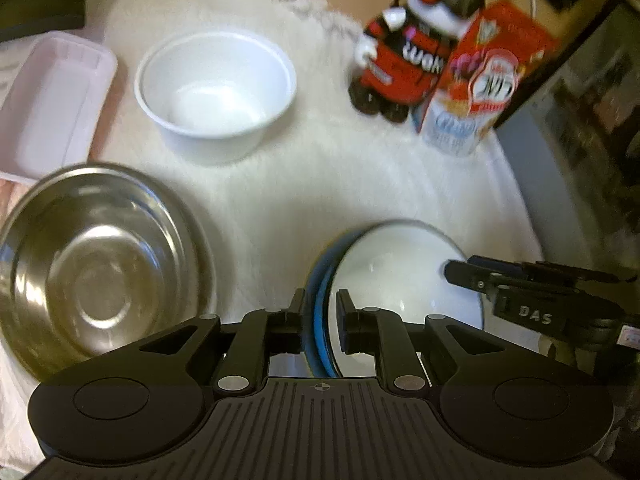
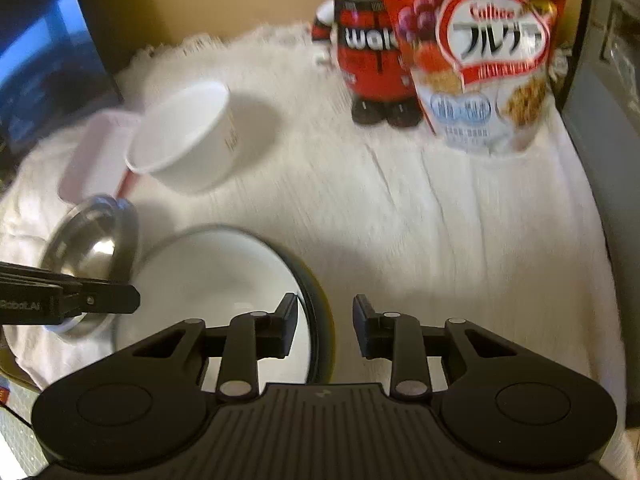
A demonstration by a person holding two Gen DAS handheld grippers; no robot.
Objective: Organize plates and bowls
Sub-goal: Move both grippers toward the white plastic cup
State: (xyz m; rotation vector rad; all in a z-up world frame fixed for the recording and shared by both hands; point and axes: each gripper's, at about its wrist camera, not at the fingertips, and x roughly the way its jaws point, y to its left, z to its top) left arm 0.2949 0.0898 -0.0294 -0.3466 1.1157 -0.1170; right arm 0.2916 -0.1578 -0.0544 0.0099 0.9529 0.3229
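Right now the left gripper has its jaws nearly closed on the near left rim of the white plate, which rests on a blue plate whose edge shows between the fingers. In the right wrist view the right gripper has its left finger over the white plate's right edge and its right finger over bare cloth, with a plain gap between the two; the rim looks to sit just inside the left pad, but whether the pads press on it I cannot tell.

Both plates lie near on the white fringed cloth. Just left of them stands a steel bowl. Farther off sits a white plastic bowl, and left of that a pale pink tray. At the far right a red and black toy figure stands beside a red cereal bag, well apart from the plates. A dark panel closes the right side.
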